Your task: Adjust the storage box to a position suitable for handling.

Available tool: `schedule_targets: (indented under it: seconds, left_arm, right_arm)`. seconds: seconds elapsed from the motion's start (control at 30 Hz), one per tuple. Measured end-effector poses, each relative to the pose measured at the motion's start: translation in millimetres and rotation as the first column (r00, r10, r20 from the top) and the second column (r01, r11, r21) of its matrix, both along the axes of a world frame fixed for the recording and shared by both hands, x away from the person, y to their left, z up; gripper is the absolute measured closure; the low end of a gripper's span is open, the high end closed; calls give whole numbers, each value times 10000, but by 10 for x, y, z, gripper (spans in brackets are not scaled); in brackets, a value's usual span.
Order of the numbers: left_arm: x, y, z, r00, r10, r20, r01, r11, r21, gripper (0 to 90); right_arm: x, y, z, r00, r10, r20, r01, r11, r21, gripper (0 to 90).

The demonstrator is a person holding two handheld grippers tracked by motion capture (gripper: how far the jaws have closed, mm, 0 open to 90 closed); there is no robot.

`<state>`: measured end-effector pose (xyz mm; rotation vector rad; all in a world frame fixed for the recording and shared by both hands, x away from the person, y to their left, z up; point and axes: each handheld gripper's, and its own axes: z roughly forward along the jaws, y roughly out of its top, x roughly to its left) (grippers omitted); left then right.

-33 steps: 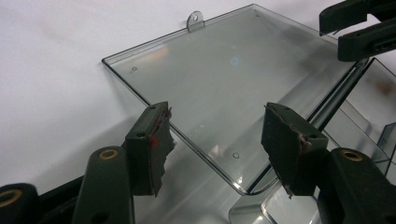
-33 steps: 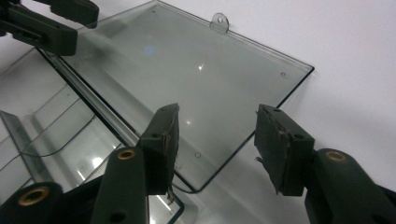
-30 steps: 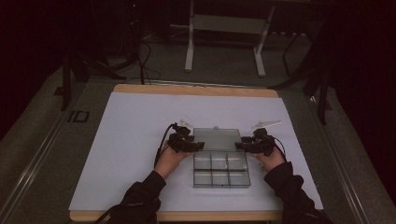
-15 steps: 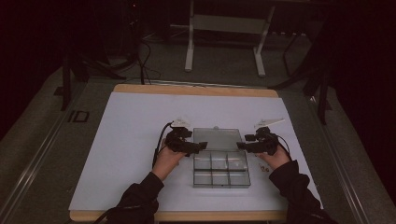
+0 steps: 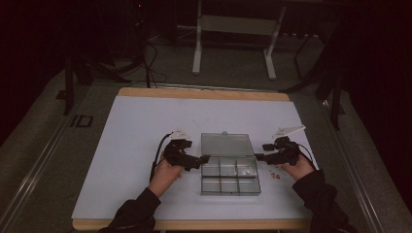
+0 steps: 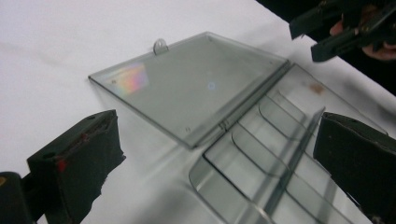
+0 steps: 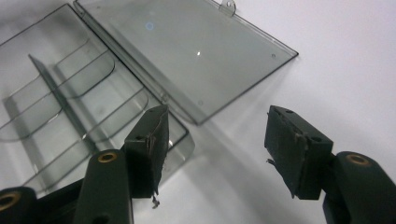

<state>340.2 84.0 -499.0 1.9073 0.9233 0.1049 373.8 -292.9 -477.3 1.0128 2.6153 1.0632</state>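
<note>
A clear plastic compartment box (image 5: 230, 180) lies open on the white table, its lid (image 5: 227, 144) folded back flat behind it. My left gripper (image 5: 204, 159) hovers at the box's left side; its jaws have just been opening and stand wide, with nothing held. In the left gripper view (image 6: 219, 140) the lid (image 6: 196, 88) and the dividers (image 6: 261, 140) lie ahead. My right gripper (image 5: 257, 156) is at the box's right side; its jaws have just opened wider and are empty (image 7: 219, 135). A small brown piece (image 6: 317, 87) sits in one far compartment.
A few small brown pieces (image 5: 275, 174) lie on the white mat (image 5: 136, 145) right of the box, by the right hand. The table's wooden edge (image 5: 194, 224) runs along the front. Dark floor and a stand's legs (image 5: 197, 58) lie beyond.
Both grippers have drawn back from the lid's far corners toward the person, to the box's sides. The left jaws have spread wider. The lid lies flat as before.
</note>
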Motion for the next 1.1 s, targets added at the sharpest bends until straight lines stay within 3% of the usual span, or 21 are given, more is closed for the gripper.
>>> schedule_targets:
  seconds: [0.37, 0.47, 0.53, 0.63, 0.93, 1.1]
  left_arm:
    - [-194, 69, -120, 9998, -200, -83, 201, 9996, 187, 13]
    - [-250, 89, -130, 9996, -262, 58, 260, 9991, 333, 13]
    - [-284, 109, -133, 9989, -435, 143, 432, 9989, 205, 13]
    - [-344, 130, -136, 9968, -739, 311, 735, 9972, 122, 13]
    - [-474, 233, -189, 9974, -572, 433, 560, 9980, 296, 13]
    - [-522, 287, -211, 9980, -416, 474, 409, 9990, 171, 13]
  right_arm:
    - [-162, -158, 15, 9989, 463, 60, -461, 9984, -333, 416]
    - [-217, -208, 23, 9986, 531, 68, -526, 9973, -508, 421]
    - [-261, -251, 34, 9977, 667, 136, -657, 9958, -632, 437]
    - [-331, -315, 45, 9933, 1093, 375, -1046, 9884, -1101, 450]
    - [-465, -475, -21, 9857, 1676, -193, -1677, 9613, -2184, 488]
    - [-490, -488, -67, 9797, 1942, -501, -2003, 9352, -2922, 523]
